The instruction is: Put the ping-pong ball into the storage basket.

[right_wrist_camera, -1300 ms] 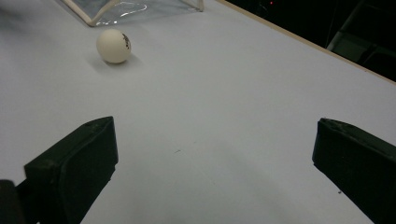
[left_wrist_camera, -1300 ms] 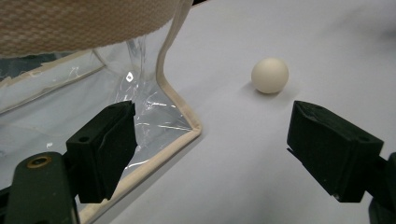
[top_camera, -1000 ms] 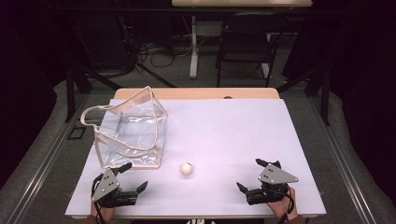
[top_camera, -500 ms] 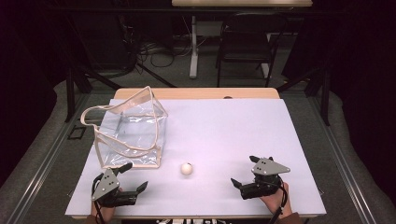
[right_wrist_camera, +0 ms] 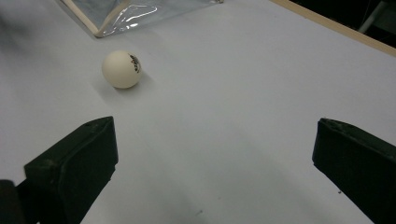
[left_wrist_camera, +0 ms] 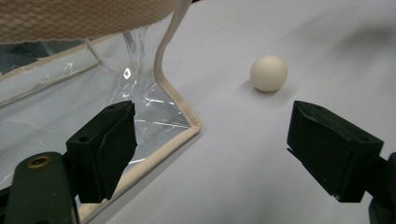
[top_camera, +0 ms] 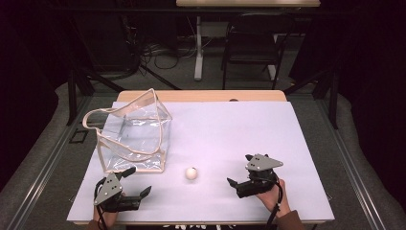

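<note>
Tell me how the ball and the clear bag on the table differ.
The ball is small, round, opaque cream with a dark print; the clear bag is far larger, boxy, see-through, edged in beige trim with a strap. The ball lies between the grippers; the bag stands farther back on the left. Both rest ungripped on the white table.

Between your right hand-held gripper [top_camera: 238, 184] and the ball [top_camera: 191, 173] the surface [top_camera: 249, 134] lies bare, so you have an open lane there. Your left hand-held gripper [top_camera: 139, 184] has the clear bag [top_camera: 134, 134] just beside it: its taped corner crowds that side, while the path toward the ball stays free.
</note>
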Tool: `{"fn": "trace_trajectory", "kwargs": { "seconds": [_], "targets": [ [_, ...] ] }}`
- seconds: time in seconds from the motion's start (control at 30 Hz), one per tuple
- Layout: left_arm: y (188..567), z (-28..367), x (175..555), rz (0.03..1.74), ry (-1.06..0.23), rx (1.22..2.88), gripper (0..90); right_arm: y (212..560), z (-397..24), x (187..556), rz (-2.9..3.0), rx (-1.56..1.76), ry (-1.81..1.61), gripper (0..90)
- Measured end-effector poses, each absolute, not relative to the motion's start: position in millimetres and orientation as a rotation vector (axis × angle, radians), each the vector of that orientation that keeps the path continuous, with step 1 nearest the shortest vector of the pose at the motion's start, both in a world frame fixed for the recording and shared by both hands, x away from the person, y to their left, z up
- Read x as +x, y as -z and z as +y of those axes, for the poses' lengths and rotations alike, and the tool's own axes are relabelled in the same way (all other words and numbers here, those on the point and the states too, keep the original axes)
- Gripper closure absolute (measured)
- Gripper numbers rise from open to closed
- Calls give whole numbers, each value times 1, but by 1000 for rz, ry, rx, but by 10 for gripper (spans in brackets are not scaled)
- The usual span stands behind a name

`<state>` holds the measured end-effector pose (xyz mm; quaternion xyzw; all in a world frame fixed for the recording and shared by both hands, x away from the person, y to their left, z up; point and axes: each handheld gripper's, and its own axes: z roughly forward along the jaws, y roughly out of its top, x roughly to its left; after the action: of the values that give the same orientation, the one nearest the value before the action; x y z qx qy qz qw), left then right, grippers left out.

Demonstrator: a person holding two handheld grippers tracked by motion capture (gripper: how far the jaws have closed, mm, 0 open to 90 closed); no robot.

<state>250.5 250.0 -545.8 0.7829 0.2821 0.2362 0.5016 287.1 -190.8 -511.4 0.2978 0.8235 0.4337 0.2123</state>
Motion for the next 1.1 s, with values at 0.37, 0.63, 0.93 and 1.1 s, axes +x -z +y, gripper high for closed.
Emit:
{"fn": "trace_trajectory", "kwargs": {
  "seconds": [0.37,0.63,0.93,1.1],
  "targets": [
    [545,249,249,673,-576,1895,159,509,-170,301,2343,783,-1176,0],
    [544,249,246,673,-581,1896,159,503,-163,310,2354,783,-1180,0],
    [544,250,245,678,-592,1895,159,503,-148,318,2392,758,-1163,0],
    [543,250,244,670,-595,1904,159,504,-139,321,2416,742,-1140,0]
  ]
}}
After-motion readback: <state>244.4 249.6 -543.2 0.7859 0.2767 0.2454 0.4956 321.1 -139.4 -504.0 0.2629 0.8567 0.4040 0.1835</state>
